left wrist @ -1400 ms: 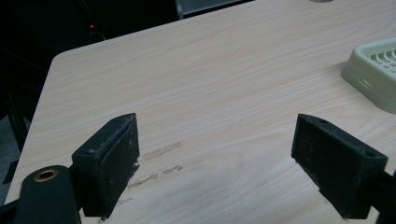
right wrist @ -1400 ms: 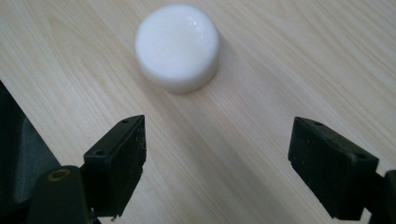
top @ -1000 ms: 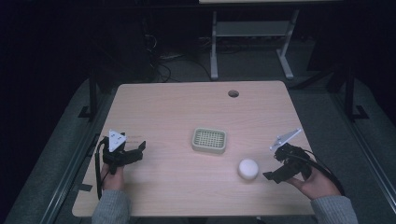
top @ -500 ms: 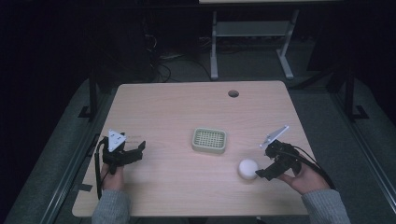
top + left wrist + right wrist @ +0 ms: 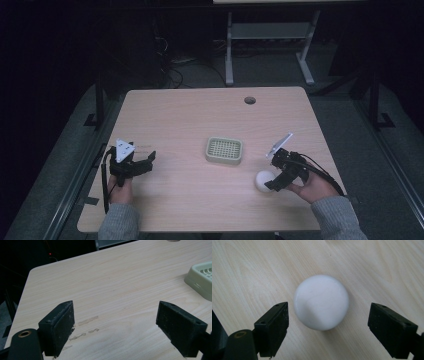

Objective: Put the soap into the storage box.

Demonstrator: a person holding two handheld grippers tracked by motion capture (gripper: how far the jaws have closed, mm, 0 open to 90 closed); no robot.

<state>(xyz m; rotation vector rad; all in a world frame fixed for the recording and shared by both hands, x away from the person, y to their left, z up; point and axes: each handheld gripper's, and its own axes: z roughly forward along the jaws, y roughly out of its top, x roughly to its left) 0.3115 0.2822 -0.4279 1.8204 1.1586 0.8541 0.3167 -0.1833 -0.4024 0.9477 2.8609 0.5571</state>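
A white ball (image 5: 263, 180) (image 5: 321, 302) lies on the wooden table (image 5: 190, 120) at the front right. My right gripper (image 5: 272, 181) (image 5: 328, 309) points at it from the right. Its jaws have just been opening wider, and the ball sits just ahead of and partly between the tips, with a gap on each side. A pale green slotted tray (image 5: 224, 151) (image 5: 200, 277) rests in the middle of the table. My left gripper (image 5: 148, 163) (image 5: 115, 307) stands open low over the bare wood at the front left, with nothing between its jaws.
A round cable hole (image 5: 250, 100) is in the tabletop near its far edge. Faint tape marks (image 5: 86, 321) lie on the wood by the left gripper. Beyond the table a metal stand (image 5: 270, 40) rises from the dark floor.
My right gripper has moved left and slightly down toward the white ball, which now sits at its jaw tips. The left gripper and the tray have stayed put.
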